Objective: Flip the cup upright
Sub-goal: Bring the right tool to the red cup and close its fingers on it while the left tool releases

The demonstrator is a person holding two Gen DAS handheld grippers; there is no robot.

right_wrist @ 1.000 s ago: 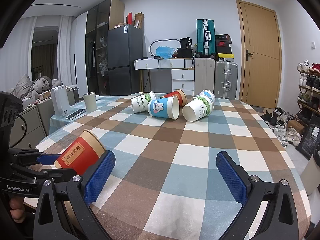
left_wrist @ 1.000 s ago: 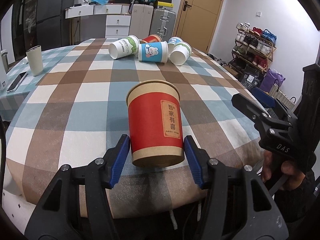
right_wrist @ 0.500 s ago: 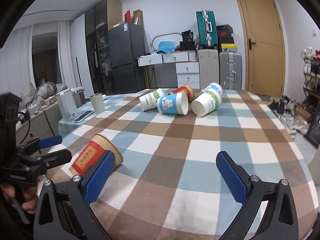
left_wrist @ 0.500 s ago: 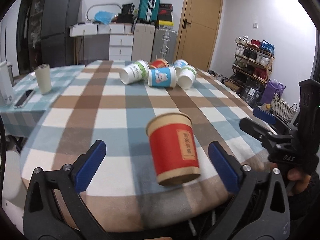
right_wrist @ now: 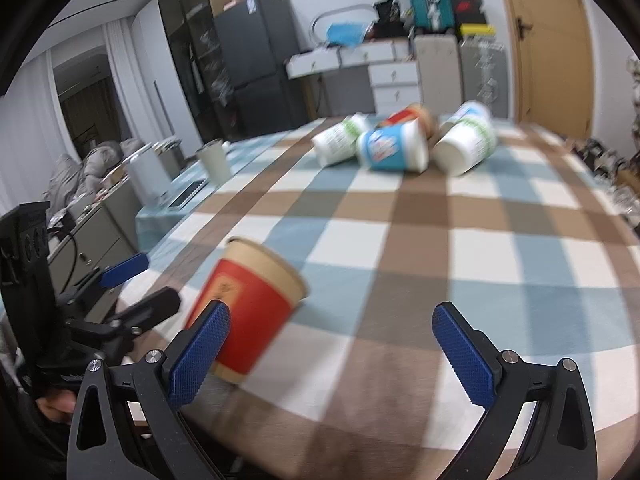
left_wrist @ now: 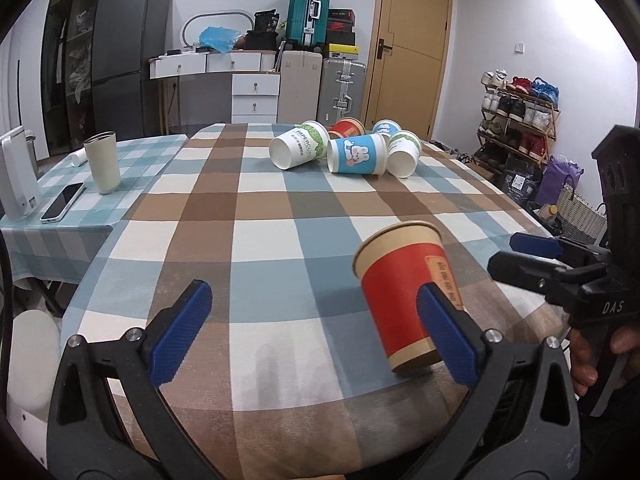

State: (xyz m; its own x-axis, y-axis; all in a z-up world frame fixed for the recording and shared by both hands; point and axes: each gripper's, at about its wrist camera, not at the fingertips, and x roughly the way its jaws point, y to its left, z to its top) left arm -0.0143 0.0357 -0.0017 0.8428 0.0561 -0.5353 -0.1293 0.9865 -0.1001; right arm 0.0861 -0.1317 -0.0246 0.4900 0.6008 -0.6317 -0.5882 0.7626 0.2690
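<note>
A red and tan paper cup [left_wrist: 404, 296] stands upright near the front edge of the checked table [left_wrist: 260, 216]; it also shows in the right wrist view [right_wrist: 248, 308]. My left gripper [left_wrist: 312, 332] is open and empty, drawn back from the cup, which sits just behind its right finger. My right gripper [right_wrist: 332, 352] is open and empty, with the cup behind its left finger. Several paper cups lie on their sides at the far end, among them a blue rabbit cup [left_wrist: 356, 156] and a white and green cup [left_wrist: 298, 150].
A side table at the left holds a cream tumbler [left_wrist: 102, 162], a phone [left_wrist: 62, 202] and a white appliance [left_wrist: 18, 176]. Drawers, suitcases and a door stand behind the table. A shoe rack [left_wrist: 516, 116] is at the right.
My left gripper let go of the red cup, opened wide and pulled back and left. The cup stays standing on the table. My right gripper moved forward and swung left toward the cup.
</note>
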